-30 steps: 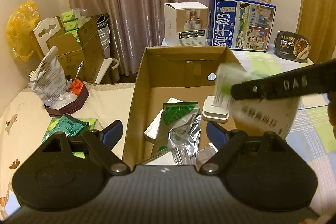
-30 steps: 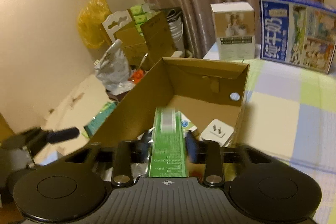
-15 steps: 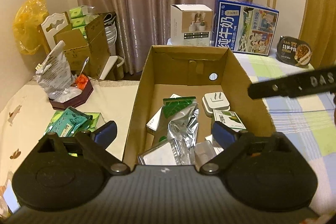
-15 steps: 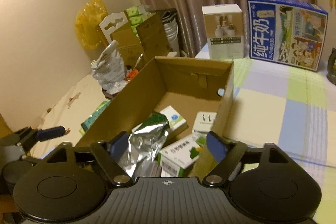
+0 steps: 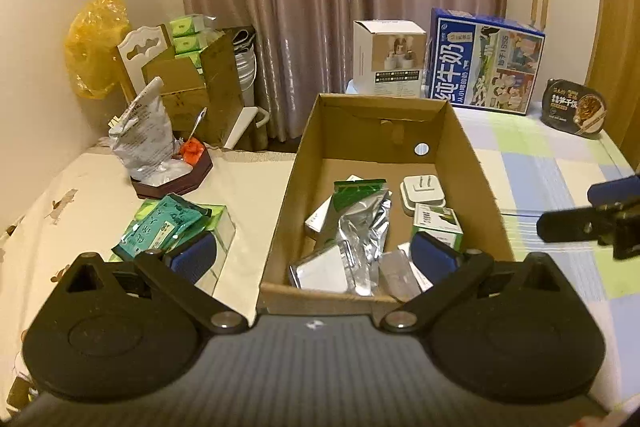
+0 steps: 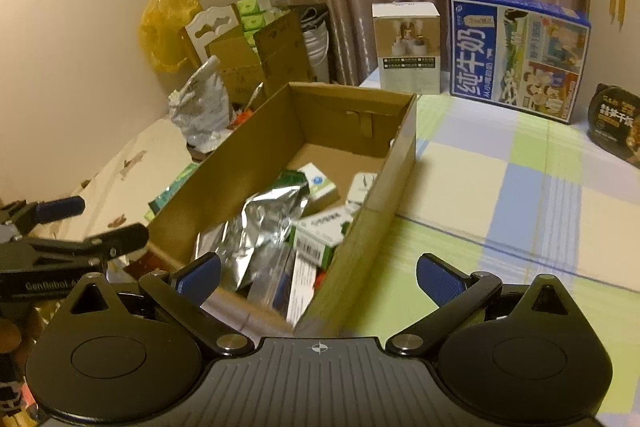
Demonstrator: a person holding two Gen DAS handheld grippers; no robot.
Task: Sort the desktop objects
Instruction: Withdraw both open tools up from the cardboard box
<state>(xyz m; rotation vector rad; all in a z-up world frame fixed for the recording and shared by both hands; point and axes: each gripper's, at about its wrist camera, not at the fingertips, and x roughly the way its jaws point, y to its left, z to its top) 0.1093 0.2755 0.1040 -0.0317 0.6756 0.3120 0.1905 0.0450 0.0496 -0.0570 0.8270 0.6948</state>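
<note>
An open cardboard box (image 5: 476, 183) (image 6: 384, 199) stands on the table. It holds a silver foil pouch (image 5: 366, 227) (image 6: 264, 223), a white plug adapter (image 5: 422, 191), a green and white carton (image 5: 436, 223) (image 6: 320, 233) and other small packs. My left gripper (image 5: 312, 255) is open and empty, just before the box's near wall. My right gripper (image 6: 320, 273) is open and empty, over the box's near right corner. Green tea packets (image 5: 164, 227) lie on a clear case left of the box.
A blue milk carton box (image 5: 486, 61) (image 6: 518, 55), a white product box (image 5: 388, 57) (image 6: 408, 47) and a black instant-meal bowl (image 5: 574, 107) stand at the back. A dark tray with a foil bag (image 5: 160, 155) sits at the left. Checked cloth (image 6: 520, 187) lies at the right.
My right gripper let the green and white carton go into the box, opened, and drew back to the right. My left gripper stayed open and pulled back a little.
</note>
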